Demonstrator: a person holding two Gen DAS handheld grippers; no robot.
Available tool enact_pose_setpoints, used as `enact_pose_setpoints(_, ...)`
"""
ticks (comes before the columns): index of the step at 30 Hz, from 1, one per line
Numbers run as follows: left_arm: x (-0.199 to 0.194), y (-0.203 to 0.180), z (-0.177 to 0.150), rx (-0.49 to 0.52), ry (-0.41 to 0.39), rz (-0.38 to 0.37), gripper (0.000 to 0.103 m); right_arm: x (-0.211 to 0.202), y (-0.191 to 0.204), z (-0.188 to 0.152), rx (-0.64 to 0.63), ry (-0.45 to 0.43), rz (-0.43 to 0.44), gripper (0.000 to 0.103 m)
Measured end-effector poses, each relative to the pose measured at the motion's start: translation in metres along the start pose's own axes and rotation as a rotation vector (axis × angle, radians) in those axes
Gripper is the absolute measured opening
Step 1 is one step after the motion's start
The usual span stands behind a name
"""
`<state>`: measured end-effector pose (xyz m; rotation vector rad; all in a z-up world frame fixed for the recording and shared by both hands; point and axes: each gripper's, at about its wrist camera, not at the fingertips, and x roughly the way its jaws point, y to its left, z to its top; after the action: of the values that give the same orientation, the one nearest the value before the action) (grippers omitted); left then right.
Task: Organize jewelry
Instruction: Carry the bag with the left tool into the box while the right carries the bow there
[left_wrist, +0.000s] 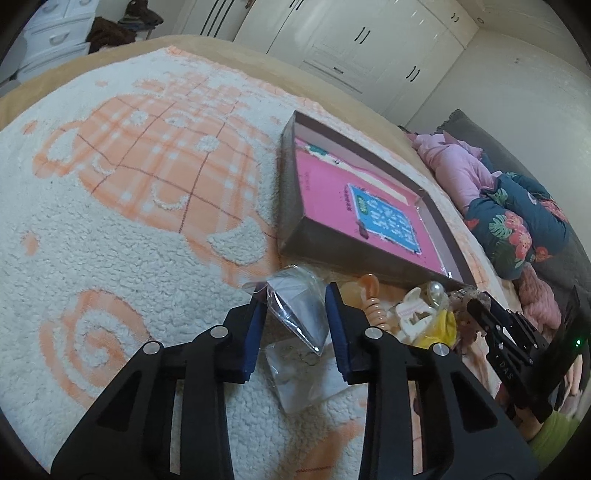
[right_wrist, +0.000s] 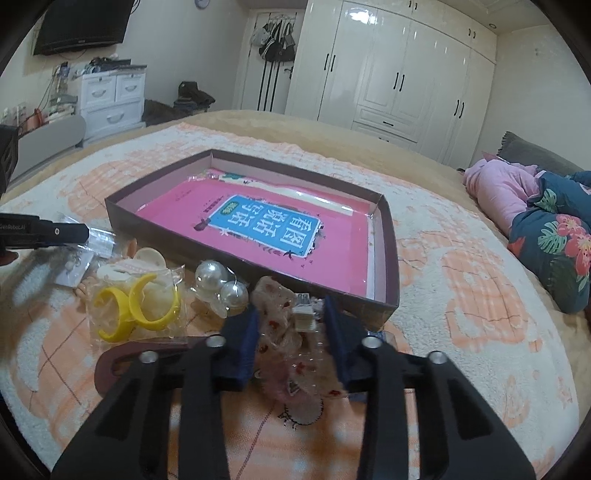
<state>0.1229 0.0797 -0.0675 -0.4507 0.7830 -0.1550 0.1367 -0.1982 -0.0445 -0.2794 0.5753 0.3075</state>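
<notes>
A shallow brown box (right_wrist: 236, 264) with a pink book inside lies on the bed; it also shows in the left wrist view (left_wrist: 332, 254). My left gripper (left_wrist: 295, 295) is open around a clear plastic bag (left_wrist: 299, 314), jaws apart from it. My right gripper (right_wrist: 290, 314) is open around a pink floral scrunchie in clear wrap (right_wrist: 284, 332). Yellow hoop earrings in a bag (right_wrist: 136, 306), large pearl earrings (right_wrist: 221, 284) and a cream hair clip (right_wrist: 140, 266) lie in front of the box. A second small bag (left_wrist: 306, 376) lies under the left gripper.
A white and orange fleece blanket (left_wrist: 110, 221) covers the bed. A dark red hair clip (right_wrist: 122, 362) lies at the right gripper's left. Pink and floral bedding (right_wrist: 546, 229) is piled on the right. White wardrobes (right_wrist: 388, 66) stand behind.
</notes>
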Motion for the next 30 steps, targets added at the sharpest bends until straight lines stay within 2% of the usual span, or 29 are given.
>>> enact_pose_setpoints(4,-0.012,-0.01,0.001,0.037,-0.044,-0.013,0.023,-0.01,-0.007,0.0,0.03,-0.026,0.012,0.016)
enact_pose_setpoints(11,-0.026,-0.03,0.007,0.088,-0.091,-0.041,0.023,-0.032,-0.017,0.004,0.069,-0.071,0.036,0.015)
enact_pose_setpoints(30,-0.003,-0.074,0.033,0.181,-0.103,-0.074,0.023,-0.059,-0.06,0.018,0.155,-0.147,-0.016,0.014)
